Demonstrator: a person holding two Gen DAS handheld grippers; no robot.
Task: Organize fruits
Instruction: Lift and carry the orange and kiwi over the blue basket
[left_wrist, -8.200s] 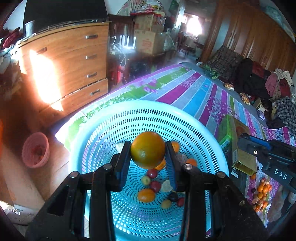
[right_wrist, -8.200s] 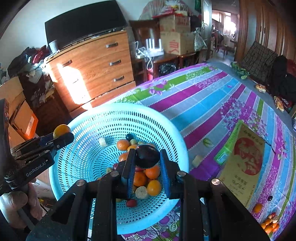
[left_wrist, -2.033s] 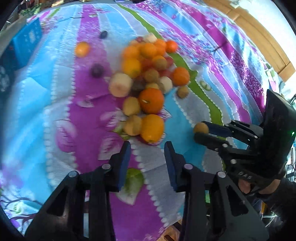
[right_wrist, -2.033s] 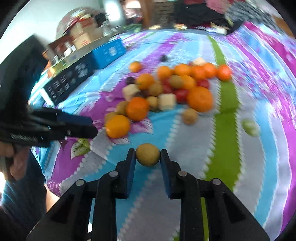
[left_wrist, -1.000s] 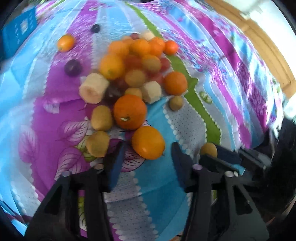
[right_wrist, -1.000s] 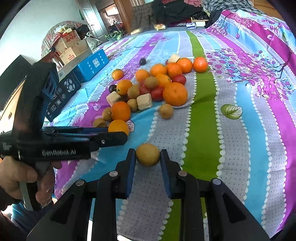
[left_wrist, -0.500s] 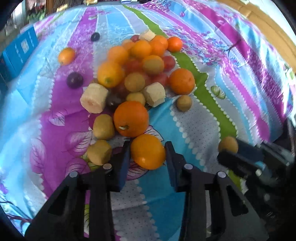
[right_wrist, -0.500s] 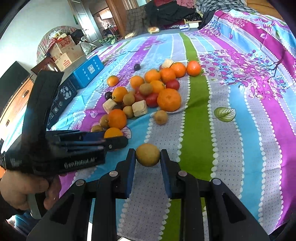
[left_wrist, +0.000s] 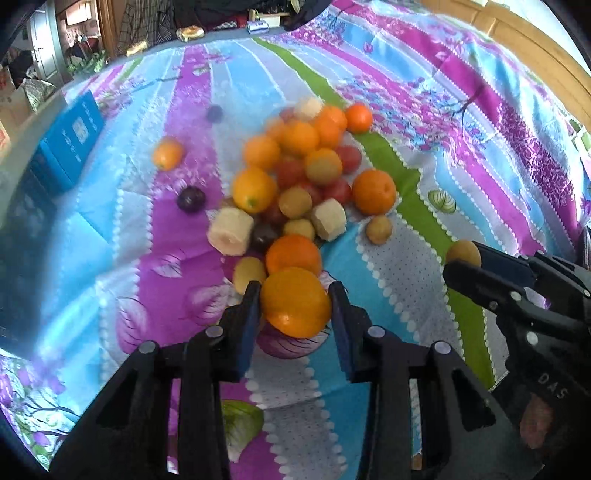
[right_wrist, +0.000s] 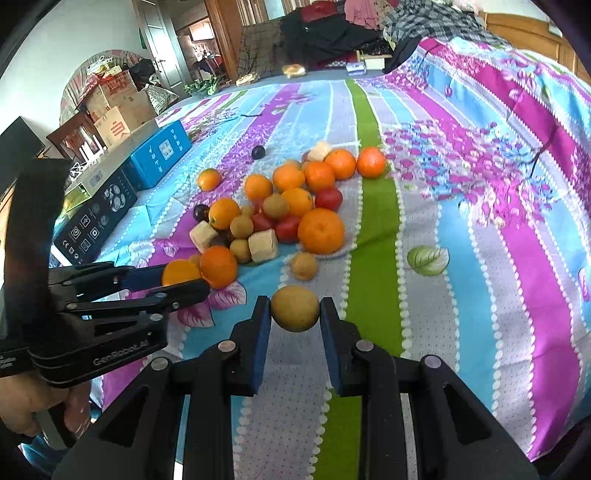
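left tongs (left_wrist: 294, 300) — closed in on orange (left_wrist: 295, 302) | half a second ago — open

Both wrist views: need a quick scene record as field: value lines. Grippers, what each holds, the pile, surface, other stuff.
left gripper: shut on orange, at the near edge of the pile
right gripper: shut on brown round fruit, held off to the side of the pile
fruit pile: oranges, red and brown fruits, pale cut chunks, loose on the cloth
surface: striped floral cloth
strays: dark plum
other: blue box, black box
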